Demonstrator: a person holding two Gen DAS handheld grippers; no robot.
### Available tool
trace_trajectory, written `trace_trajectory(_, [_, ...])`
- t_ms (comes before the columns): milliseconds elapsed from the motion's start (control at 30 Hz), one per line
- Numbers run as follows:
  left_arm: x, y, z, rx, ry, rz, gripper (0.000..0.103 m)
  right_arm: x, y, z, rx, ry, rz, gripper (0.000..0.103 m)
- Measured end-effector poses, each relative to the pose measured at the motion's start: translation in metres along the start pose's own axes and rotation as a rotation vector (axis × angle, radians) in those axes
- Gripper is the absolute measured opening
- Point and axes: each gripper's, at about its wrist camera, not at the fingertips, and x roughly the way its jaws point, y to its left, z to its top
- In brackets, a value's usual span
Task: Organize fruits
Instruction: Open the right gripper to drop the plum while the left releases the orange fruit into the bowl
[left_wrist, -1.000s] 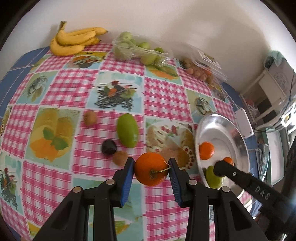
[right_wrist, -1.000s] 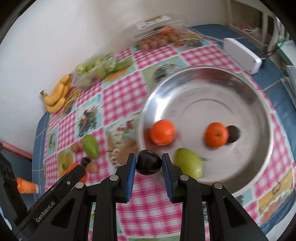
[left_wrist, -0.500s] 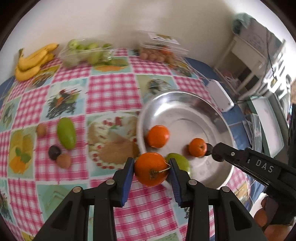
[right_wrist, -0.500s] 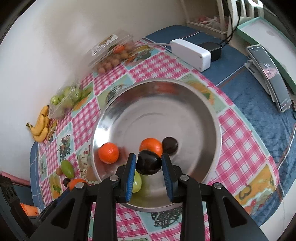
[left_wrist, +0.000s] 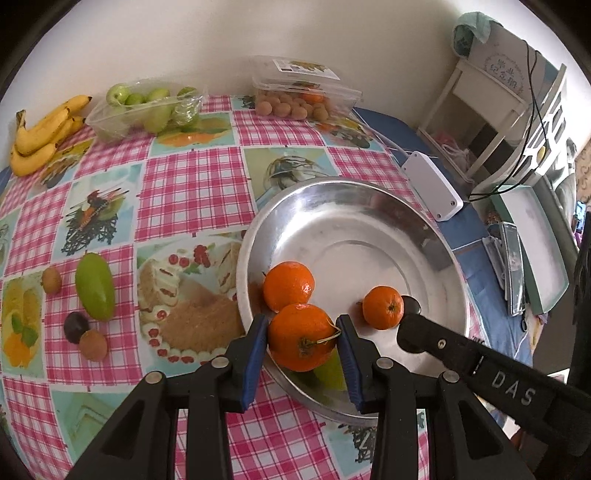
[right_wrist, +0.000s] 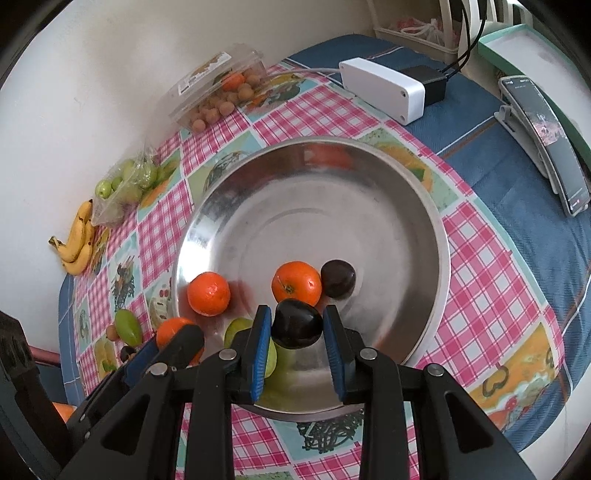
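Note:
My left gripper (left_wrist: 301, 338) is shut on an orange (left_wrist: 300, 336) and hangs over the near left rim of the steel bowl (left_wrist: 369, 206). In the right wrist view my right gripper (right_wrist: 297, 325) is shut on a dark plum (right_wrist: 296, 324) above the bowl's (right_wrist: 369, 177) near side. Two oranges (right_wrist: 208, 294) (right_wrist: 296, 282), a dark plum (right_wrist: 338, 278) and a green fruit (right_wrist: 236, 328) lie in the bowl. On the cloth to the left lie a green mango (left_wrist: 95, 286), a dark plum (left_wrist: 75, 326) and two small brown fruits (left_wrist: 93, 344) (left_wrist: 51, 280).
Bananas (left_wrist: 40, 134), a tub of green fruit (left_wrist: 144, 110) and a clear box of small brown fruit (left_wrist: 299, 96) line the wall. A white power box (right_wrist: 382, 88) and a phone on a stand (right_wrist: 546, 140) sit right of the bowl.
Both grippers have moved right, from the cloth side to over the bowl, each keeping its fruit. The fruits in the bowl have stayed put.

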Motion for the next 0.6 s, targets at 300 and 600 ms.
trace_trajectory(300, [0.009, -0.001, -0.001, 0.000, 0.023, 0.005, 0.040, 0.005, 0.000, -0.003, 0.004, 0.022, -0.024, 0.031])
trace_trajectory(600, [0.010, 0.000, -0.001, -0.005, 0.034, 0.005, 0.045, 0.011, -0.001, -0.004, 0.008, 0.044, -0.039, 0.031])
